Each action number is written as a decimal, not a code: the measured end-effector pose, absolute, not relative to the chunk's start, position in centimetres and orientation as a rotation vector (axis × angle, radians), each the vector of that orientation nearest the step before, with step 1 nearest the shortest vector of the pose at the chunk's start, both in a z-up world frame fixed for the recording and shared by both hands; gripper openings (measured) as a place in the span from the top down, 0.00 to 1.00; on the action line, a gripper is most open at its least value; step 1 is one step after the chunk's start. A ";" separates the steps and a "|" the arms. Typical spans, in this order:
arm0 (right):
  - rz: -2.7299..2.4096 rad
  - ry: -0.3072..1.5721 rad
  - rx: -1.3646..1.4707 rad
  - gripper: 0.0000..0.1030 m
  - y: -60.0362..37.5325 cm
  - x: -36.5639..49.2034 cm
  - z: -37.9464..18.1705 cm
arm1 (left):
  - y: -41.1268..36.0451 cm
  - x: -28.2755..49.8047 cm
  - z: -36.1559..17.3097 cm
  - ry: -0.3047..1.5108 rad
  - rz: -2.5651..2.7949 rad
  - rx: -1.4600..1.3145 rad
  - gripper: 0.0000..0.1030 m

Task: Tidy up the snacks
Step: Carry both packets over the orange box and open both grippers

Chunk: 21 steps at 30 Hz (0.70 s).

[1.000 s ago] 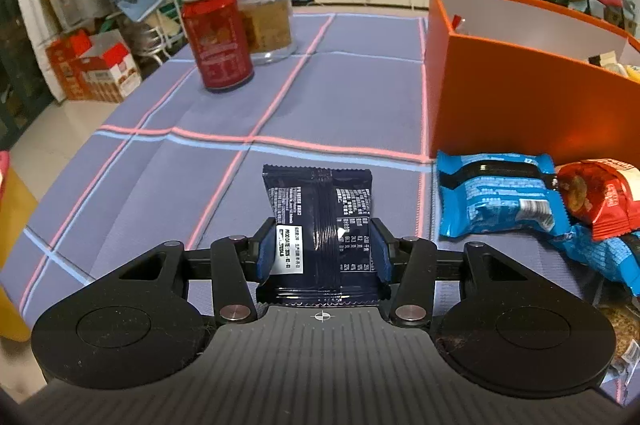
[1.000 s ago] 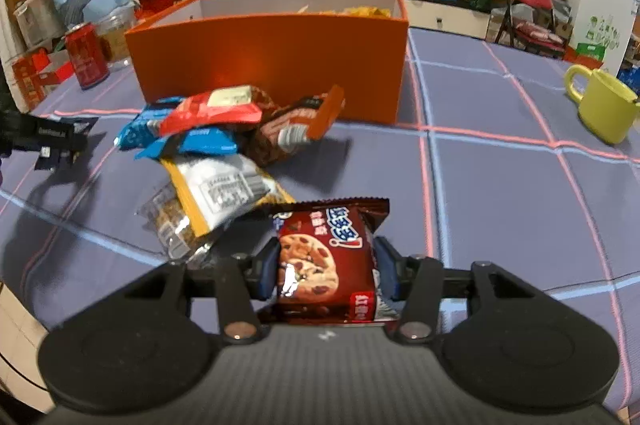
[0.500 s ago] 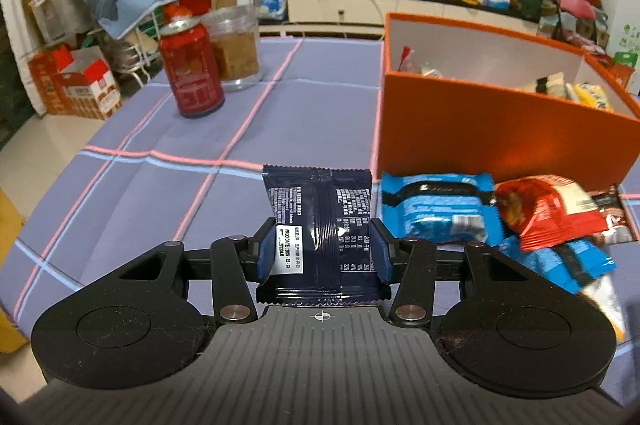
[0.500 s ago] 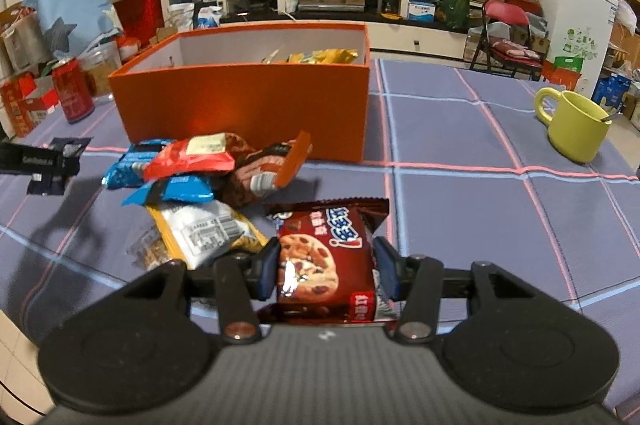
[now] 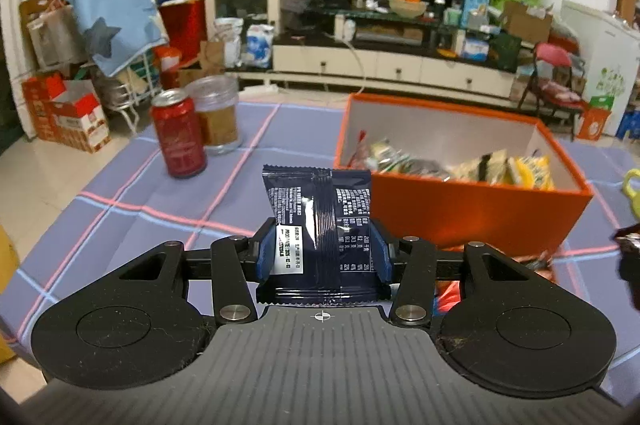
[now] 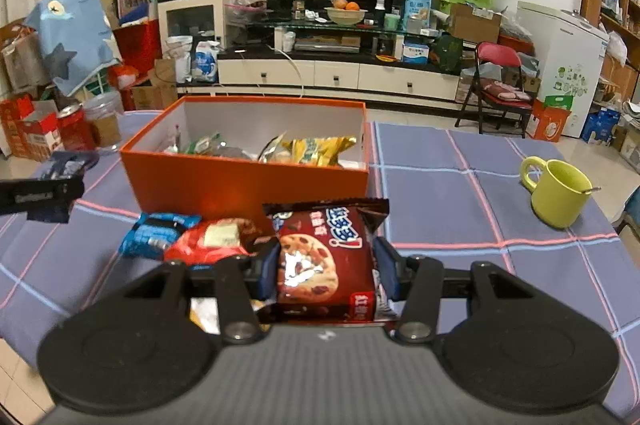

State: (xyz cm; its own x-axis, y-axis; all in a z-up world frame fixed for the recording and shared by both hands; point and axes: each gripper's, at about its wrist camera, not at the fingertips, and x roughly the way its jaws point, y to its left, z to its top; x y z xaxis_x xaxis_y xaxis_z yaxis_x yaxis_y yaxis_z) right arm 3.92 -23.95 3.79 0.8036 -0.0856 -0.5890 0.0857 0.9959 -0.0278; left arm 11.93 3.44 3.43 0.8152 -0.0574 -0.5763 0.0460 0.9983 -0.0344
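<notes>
The left gripper clamps one dark navy foil snack packet; the right gripper pinches one brown chocolate-chip cookie packet, both near one orange cardboard box of snacks, with one red can and one yellow-green mug on the table

Yellow mug cut by right edge
</notes>
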 end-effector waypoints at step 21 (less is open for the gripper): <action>0.029 0.583 0.152 0.50 -25.9 17.4 6.7 | -2.9 23.3 3.8 0.618 -0.200 -0.065 0.82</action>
